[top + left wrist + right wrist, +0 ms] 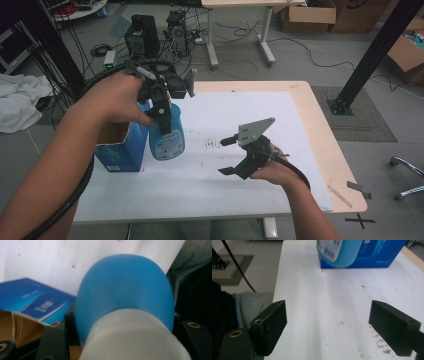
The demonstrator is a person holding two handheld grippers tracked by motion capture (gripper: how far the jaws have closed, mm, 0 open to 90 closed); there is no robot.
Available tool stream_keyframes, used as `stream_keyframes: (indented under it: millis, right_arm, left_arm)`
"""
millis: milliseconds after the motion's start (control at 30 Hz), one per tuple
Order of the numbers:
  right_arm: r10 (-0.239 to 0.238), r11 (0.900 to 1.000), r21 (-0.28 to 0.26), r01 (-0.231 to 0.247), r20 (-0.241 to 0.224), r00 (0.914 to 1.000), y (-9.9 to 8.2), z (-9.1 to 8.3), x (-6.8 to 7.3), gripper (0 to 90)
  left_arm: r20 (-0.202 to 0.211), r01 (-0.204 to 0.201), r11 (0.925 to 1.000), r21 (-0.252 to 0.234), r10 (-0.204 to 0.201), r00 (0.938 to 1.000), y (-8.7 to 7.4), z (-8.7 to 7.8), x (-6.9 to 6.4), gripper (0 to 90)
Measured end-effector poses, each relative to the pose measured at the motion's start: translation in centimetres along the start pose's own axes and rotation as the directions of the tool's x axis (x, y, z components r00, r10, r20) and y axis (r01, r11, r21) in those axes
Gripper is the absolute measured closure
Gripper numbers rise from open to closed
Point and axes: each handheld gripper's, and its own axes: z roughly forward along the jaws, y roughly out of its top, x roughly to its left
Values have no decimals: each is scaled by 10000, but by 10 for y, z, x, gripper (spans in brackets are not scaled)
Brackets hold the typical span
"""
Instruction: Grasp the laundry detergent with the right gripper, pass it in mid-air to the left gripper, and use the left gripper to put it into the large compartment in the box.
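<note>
The left gripper (162,107) grips a blue bottle (166,137) by its neck, lifted beside an open blue box (120,147) on the stained white sheet (240,130). The right gripper (227,156) hangs empty, jaws spread. Cables litter the grey floor (310,55).

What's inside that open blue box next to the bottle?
The blue box stands open at the top, showing bare brown cardboard inside. Its bottom is hidden by its own walls and by the left hand holding the blue bottle beside it.
</note>
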Motion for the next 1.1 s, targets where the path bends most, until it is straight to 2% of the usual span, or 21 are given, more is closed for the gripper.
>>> stream_keyframes:
  millis: [100, 167, 233, 300, 400, 567, 633, 667, 700, 767, 800, 833, 867, 900, 933, 1000, 1100]
  right_arm:
    - [-140, 9976, 671, 146, -87, 9999, 6, -6, -1, 136]
    - [-218, 9939, 1076, 231, -131, 9997, 9, -10, -2, 127]
    - [-273, 9871, 1575, 297, -176, 9995, 11, -13, -4, 118]
    - [-348, 9750, 2190, 383, -199, 9992, 13, -14, -6, 87]
    - [-471, 9499, 3078, 541, -303, 9984, 15, -14, -7, 68]
    - [-548, 9106, 4074, 698, -482, 9973, 20, -15, -8, 46]
    - [-548, 8960, 4382, 716, -509, 9972, 21, -17, -10, 28]
    - [-558, 8867, 4569, 707, -459, 9974, 21, -18, -10, 24]
    - [-575, 8802, 4692, 718, -449, 9973, 22, -19, -11, 16]
    - [-593, 8655, 4956, 721, -415, 9974, 24, -23, -13, 0]
    - [-564, 8670, 4934, 703, -430, 9975, 26, -25, -14, 0]
    - [-556, 8654, 4961, 702, -442, 9975, 28, -27, -15, 0]
    - [-587, 8585, 5074, 741, -464, 9972, 29, -28, -16, 0]
    - [-618, 8505, 5200, 795, -514, 9968, 31, -29, -17, 0]
    - [-653, 8405, 5349, 858, -571, 9962, 34, -29, -18, 0]
    - [-628, 8259, 5567, 887, -656, 9959, 36, -30, -19, 0]
    - [-635, 7969, 5958, 1003, -825, 9946, 40, -30, -21, 0]
  left_arm:
    - [240, 778, 9966, -252, -772, 9967, -5, -9, 9, 386]
    - [469, 1415, 9889, -446, -1395, 9891, -11, -16, 16, 385]
    - [637, 1870, 9810, -514, -1836, 9809, -17, -23, 23, 386]
    - [781, 2251, 9725, -604, -2202, 9723, -22, -30, 29, 385]
    - [897, 2785, 9582, -652, -2724, 9580, -30, -38, 37, 385]
    - [814, 3592, 9312, -618, -3540, 9317, -42, -50, 49, 385]
    - [791, 3982, 9157, -539, -3936, 9159, -47, -53, 53, 385]
    - [773, 4215, 9052, -540, -4170, 9056, -50, -54, 55, 385]
    - [711, 4367, 8982, -512, -4329, 8987, -52, -56, 57, 385]
    - [680, 4874, 8722, -422, -4842, 8723, -57, -60, 62, 385]
    - [654, 5070, 8612, -353, -5042, 8611, -60, -62, 65, 385]
    - [649, 5313, 8466, -306, -5287, 8463, -62, -63, 68, 385]
    - [620, 5539, 8323, -233, -5517, 8317, -64, -64, 71, 385]
    - [600, 5803, 8142, -171, -5785, 8135, -67, -65, 74, 385]
    - [581, 5938, 8045, -143, -5922, 8037, -69, -66, 76, 385]
    - [595, 6324, 7746, -126, -6307, 7737, -73, -69, 81, 385]
    - [683, 6830, 7302, -176, -6806, 7295, -81, -73, 87, 385]
